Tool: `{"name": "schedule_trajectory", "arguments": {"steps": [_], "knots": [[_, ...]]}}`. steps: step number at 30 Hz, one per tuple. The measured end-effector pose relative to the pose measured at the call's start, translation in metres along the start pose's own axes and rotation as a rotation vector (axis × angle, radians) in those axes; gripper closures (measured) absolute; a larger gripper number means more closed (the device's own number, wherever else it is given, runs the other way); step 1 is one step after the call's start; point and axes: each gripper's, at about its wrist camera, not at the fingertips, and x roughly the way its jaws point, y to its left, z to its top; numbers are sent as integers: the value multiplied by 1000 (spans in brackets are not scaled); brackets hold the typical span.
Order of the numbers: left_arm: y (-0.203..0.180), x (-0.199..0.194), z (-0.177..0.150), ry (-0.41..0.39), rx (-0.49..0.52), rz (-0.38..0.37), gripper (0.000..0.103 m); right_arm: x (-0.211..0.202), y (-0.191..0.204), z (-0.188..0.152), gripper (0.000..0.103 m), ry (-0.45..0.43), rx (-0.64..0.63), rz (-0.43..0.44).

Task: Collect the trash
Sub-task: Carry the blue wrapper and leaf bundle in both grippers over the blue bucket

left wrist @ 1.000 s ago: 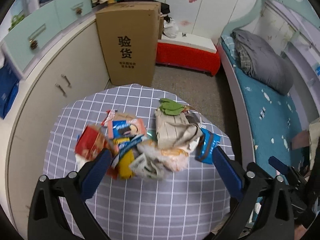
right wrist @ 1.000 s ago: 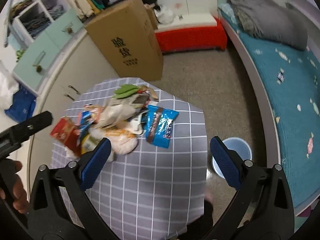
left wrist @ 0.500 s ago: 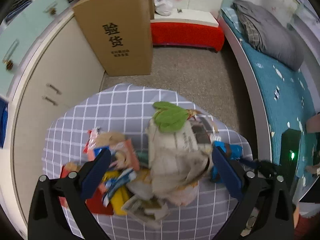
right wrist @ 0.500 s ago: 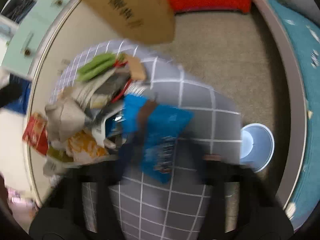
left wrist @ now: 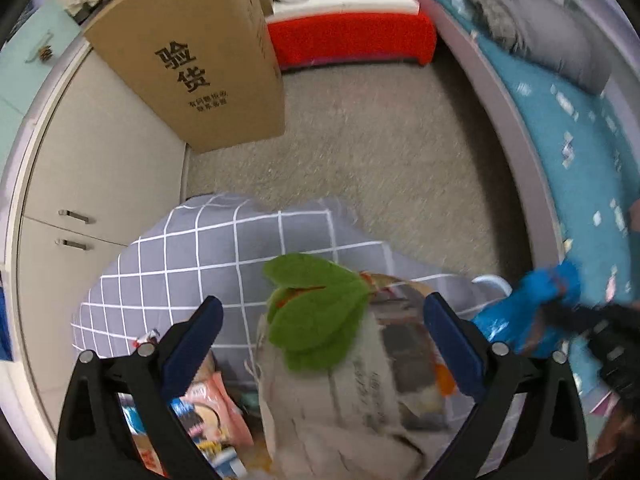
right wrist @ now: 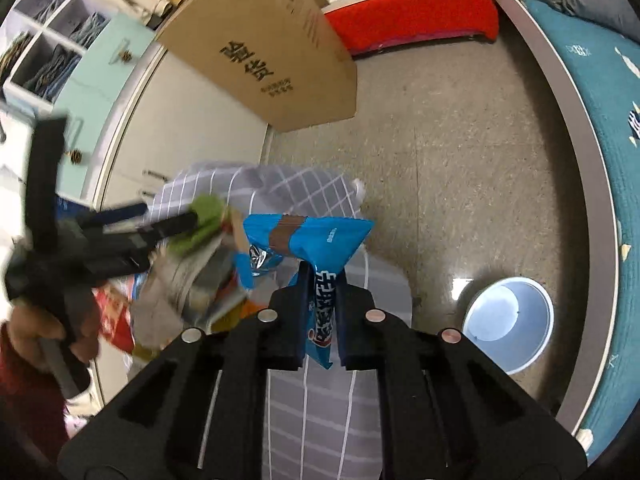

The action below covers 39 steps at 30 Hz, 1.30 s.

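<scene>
A pile of trash lies on the table's grey checked cloth (left wrist: 180,264). My left gripper (left wrist: 322,304) points down over it with its jaws wide and closing. Green leaves (left wrist: 316,312) and crumpled newspaper (left wrist: 340,408) sit between them, and the pads touch nothing. A pink snack packet (left wrist: 208,404) lies by the left finger. My right gripper (right wrist: 320,276) is closing and pinches the blue snack bag (right wrist: 312,236), lifted clear of the pile. That bag (left wrist: 528,308) shows blurred at the right of the left wrist view. The left gripper (right wrist: 172,213) appears blurred in the right wrist view.
A light blue bin (right wrist: 508,324) stands on the floor right of the table, beside the bed (left wrist: 580,160). A tall cardboard box (left wrist: 200,56) leans on the cream cabinet (left wrist: 100,160) beyond the table. A person's hand (right wrist: 36,332) holds the left gripper's handle.
The right gripper came down on the blue snack bag, shut on it and lifted it. The left gripper dropped closer over the newspaper and leaves, jaws still wide.
</scene>
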Motion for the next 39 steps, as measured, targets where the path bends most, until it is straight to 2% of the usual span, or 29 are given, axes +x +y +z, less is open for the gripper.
{"name": "schedule_trajectory", "arguments": {"steps": [1,2,4,6,7,9,11,15,23,29,31,36,39], "knots": [[-1,9,1,23,19,10,20,1,-1,3,91,-5,1,1],[-1,14,2,40,28,14,33,2,-2,6,91,-10,1,1],[-1,24,1,72,39,8,40,9,1,11,91,-11,3,5],[0,24,0,69,33,-11,58,16,4,15,91,-6,6,15],[1,23,-1,63,26,-21,62,18,6,16,91,-3,6,18],[4,19,-4,49,4,-49,83,21,10,15,91,1,5,29],[8,13,-7,25,-17,-60,88,24,17,16,91,3,-5,34],[19,-9,-15,-44,-54,-64,90,19,30,14,91,-9,-27,45],[45,-61,-40,-161,-152,-124,90,7,47,-1,91,-39,-46,37],[53,-109,-62,-272,-153,-101,91,-11,57,-18,91,-81,-34,23],[51,-127,-72,-298,-142,-124,91,-23,59,-26,91,-105,-21,22],[13,-168,-94,-368,-37,-203,91,-62,52,-53,91,-177,20,9],[-26,-175,-102,-363,36,-246,90,-87,31,-74,91,-203,73,-7]]}}
